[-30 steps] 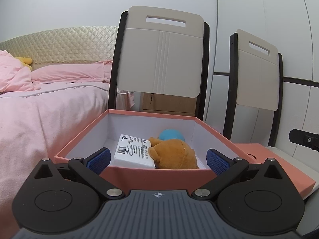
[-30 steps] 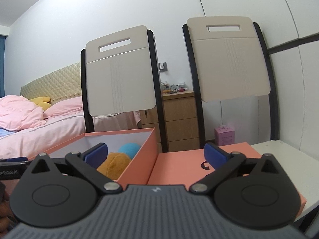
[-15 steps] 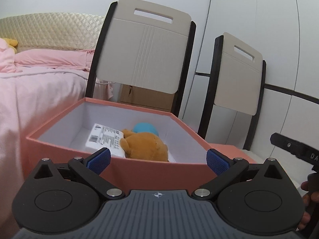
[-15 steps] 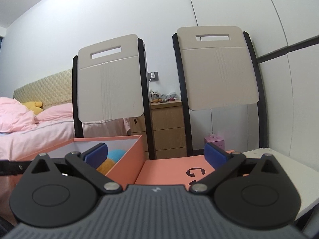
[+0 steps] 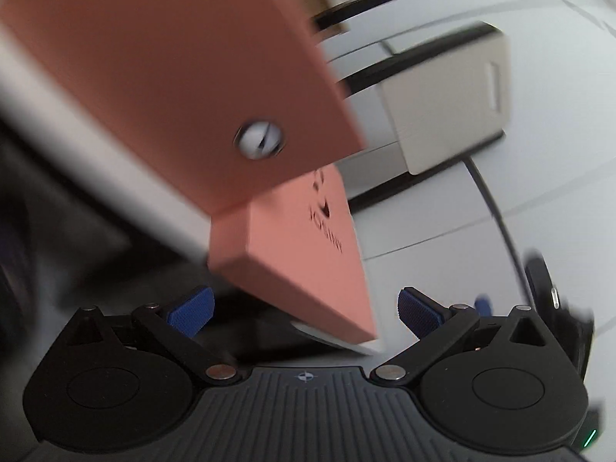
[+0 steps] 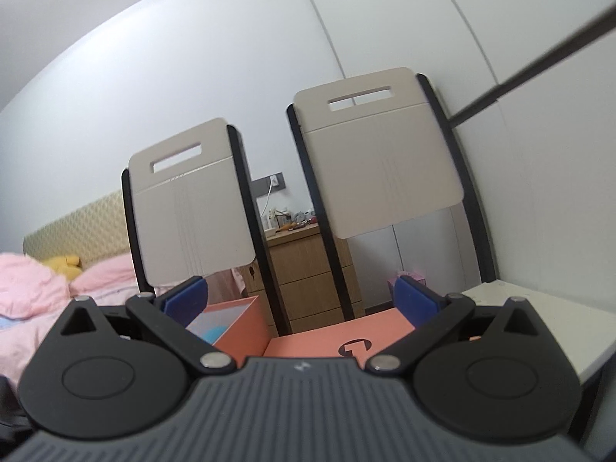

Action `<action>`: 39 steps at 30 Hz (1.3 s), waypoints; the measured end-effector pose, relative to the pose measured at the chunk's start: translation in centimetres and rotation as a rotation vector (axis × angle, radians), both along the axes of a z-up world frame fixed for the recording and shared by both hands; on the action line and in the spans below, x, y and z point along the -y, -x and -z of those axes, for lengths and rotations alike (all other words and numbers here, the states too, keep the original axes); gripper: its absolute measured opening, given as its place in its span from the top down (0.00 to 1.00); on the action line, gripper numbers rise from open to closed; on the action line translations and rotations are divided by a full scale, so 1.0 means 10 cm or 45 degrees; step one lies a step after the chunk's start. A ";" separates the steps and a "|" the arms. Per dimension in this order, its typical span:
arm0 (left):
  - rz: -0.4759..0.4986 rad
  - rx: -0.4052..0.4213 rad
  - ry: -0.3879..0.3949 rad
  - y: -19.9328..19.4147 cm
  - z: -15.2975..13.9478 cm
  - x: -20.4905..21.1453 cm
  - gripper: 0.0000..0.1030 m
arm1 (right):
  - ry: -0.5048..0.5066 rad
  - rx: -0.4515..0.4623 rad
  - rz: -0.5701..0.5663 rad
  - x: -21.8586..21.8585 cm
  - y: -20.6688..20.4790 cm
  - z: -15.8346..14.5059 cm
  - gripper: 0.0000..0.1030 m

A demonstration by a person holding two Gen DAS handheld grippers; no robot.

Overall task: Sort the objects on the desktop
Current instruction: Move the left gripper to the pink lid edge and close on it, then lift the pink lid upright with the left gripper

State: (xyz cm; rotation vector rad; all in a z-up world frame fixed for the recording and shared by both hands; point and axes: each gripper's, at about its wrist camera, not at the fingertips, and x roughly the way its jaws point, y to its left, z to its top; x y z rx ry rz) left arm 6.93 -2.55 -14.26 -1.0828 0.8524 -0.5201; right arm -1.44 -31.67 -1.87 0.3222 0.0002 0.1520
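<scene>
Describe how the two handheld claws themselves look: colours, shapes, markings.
Both claws look alike. The left claw and right claw each have a dark grey ribbed body with a small white emblem at its front edge, two round black discs, black linkage bars with silver pivot pins, and blue textured pads. A green light glows at the left claw's lower right corner.

Left claw [image 5: 304,308]: seen from its own wrist camera, which is rolled hard to one side, with the whole view tilted and smeared by motion blur.
Left claw fingers: spread wide apart, blue pads [image 5: 191,305] facing each other across a gap, nothing gripped between them.
Right claw [image 6: 300,300]: level and pointing forward; its wrist view is sharp and nearly upright.
Right claw fingers: likewise spread wide, blue pads [image 6: 184,298] well apart, holding nothing.
Other body parts: a dark rounded piece of the right claw's housing [image 5: 539,288] shows at the right edge of the left wrist view, too blurred to tell more.
</scene>
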 end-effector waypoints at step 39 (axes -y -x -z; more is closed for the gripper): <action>-0.089 -0.298 0.332 -0.50 0.92 0.25 0.59 | 0.066 -0.207 -0.081 -0.04 -0.13 0.14 0.00</action>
